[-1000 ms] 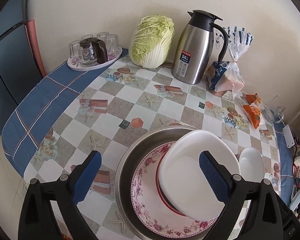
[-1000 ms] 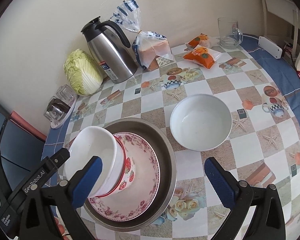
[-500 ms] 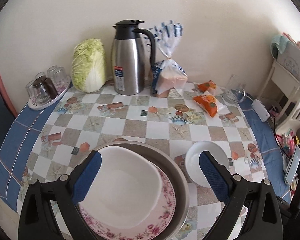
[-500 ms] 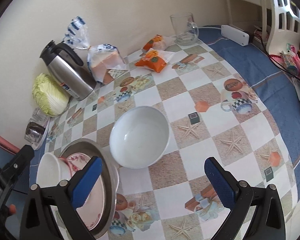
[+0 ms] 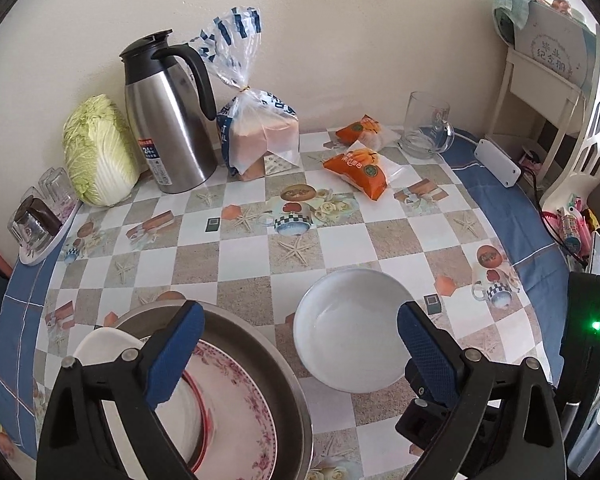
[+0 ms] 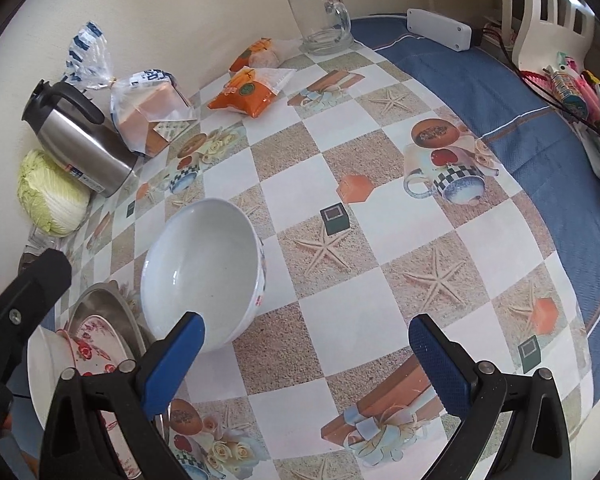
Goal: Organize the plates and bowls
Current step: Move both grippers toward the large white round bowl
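A white bowl (image 5: pixel 350 330) (image 6: pixel 200 264) sits alone on the checked tablecloth. To its left is a steel basin (image 5: pixel 260 344) (image 6: pixel 96 300) that holds a floral plate (image 5: pixel 240 396) (image 6: pixel 96 332) and a red-rimmed white bowl (image 5: pixel 100 346) (image 6: pixel 44 368). My left gripper (image 5: pixel 296 350) hangs open above the gap between basin and lone bowl, its right pad over that bowl's right rim. My right gripper (image 6: pixel 308 360) stays open too, with its left pad at the lone bowl's near edge and bare cloth between the fingers.
Along the wall stand a cabbage (image 5: pixel 96 152), a steel thermos (image 5: pixel 164 112), a bagged loaf (image 5: pixel 260 136), orange snack packets (image 5: pixel 360 168) and a glass mug (image 5: pixel 426 126). A tray of glasses (image 5: pixel 40 216) is far left. A white power strip (image 5: pixel 496 162) and a chair (image 5: pixel 584 132) lie right.
Both grippers have swung to the right: the basin with its stack has slid to the left of each view, and the lone white bowl now lies close under both grippers.
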`<act>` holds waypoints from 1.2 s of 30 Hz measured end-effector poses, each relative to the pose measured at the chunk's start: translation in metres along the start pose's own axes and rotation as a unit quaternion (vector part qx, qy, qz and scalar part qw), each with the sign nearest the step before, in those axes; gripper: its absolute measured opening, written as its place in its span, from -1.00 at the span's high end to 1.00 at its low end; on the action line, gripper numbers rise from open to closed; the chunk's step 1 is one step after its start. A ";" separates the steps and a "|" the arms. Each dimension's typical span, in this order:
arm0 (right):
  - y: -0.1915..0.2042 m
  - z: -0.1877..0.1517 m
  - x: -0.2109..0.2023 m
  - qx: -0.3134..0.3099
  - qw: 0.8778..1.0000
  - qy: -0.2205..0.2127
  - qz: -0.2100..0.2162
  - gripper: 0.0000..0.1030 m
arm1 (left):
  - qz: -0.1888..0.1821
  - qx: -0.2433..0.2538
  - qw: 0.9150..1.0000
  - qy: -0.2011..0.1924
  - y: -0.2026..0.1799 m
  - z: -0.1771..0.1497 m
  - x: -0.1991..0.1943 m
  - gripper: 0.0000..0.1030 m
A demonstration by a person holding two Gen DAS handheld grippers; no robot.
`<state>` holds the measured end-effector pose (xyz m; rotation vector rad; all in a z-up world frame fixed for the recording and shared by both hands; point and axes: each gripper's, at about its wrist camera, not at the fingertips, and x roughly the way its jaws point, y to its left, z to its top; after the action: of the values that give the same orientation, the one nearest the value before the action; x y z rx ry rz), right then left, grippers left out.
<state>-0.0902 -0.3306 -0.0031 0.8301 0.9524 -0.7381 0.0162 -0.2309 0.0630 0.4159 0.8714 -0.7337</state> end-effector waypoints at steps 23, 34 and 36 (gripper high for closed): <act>0.009 0.003 0.030 -0.020 0.999 0.008 -0.029 -0.74 | -0.023 -0.030 0.997 0.069 0.001 -0.005 0.073 -0.20; 0.006 0.006 0.021 -0.013 1.000 -0.017 -0.024 0.02 | -0.036 -0.031 0.995 0.089 -0.001 -0.011 0.084 0.05; 0.005 0.007 0.020 -0.010 1.000 -0.018 -0.019 0.18 | -0.040 -0.029 0.994 0.094 -0.003 -0.013 0.087 0.14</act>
<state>-0.0755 -0.3371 -0.0175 0.7811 0.9435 -0.7732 0.0444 -0.2608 -0.0148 0.4043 1.0896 -0.7479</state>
